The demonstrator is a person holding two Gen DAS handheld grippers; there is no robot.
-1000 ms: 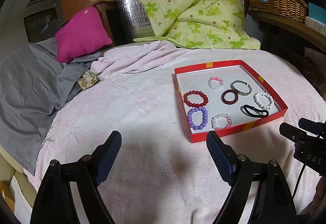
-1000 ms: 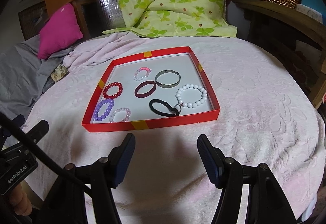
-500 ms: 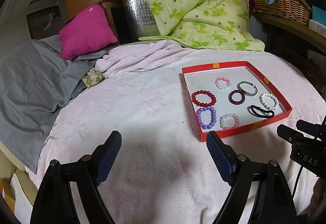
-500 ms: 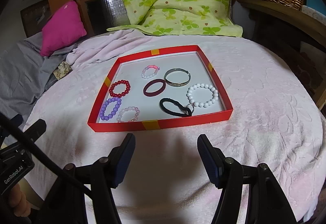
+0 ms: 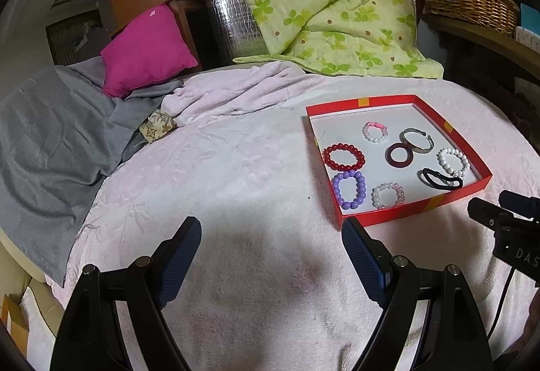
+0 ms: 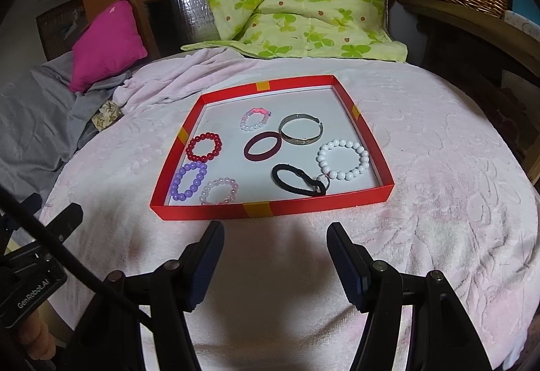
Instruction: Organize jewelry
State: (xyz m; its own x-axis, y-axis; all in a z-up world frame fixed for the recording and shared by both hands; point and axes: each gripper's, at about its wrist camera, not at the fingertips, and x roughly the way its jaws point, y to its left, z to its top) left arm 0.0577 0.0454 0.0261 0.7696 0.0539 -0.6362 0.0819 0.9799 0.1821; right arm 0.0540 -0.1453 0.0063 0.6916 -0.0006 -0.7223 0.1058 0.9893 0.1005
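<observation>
- A red tray [image 6: 202,211] is seen on the pink cloth [image 6: 438,202], and all the jewelry in view lies inside it: a red bracelet [image 6: 203,147], a purple bracelet [image 6: 188,181], a pale pink bracelet [image 6: 218,191], a small pink-and-white bracelet [image 6: 255,120], a maroon ring [image 6: 263,147], a metal bangle [image 6: 300,133], a white bracelet [image 6: 342,160] and a black band [image 6: 298,184].
- The pieces are laid apart, except that the bangle touches the maroon ring and the black band's small metal ring lies against the white bracelet.
- No loose piece is seen on the cloth, so the scene fits either a tray waiting to be sorted out or one already filled; which step is in hand cannot be settled.
- No next move is therefore named.
- The left gripper [image 5: 271,253] is held spread wide above bare cloth, left of the tray; nothing is gripped or touched.
- The right gripper [image 6: 275,251] is likewise held apart and unloaded, just short of the tray's near wall, without touching it.
</observation>
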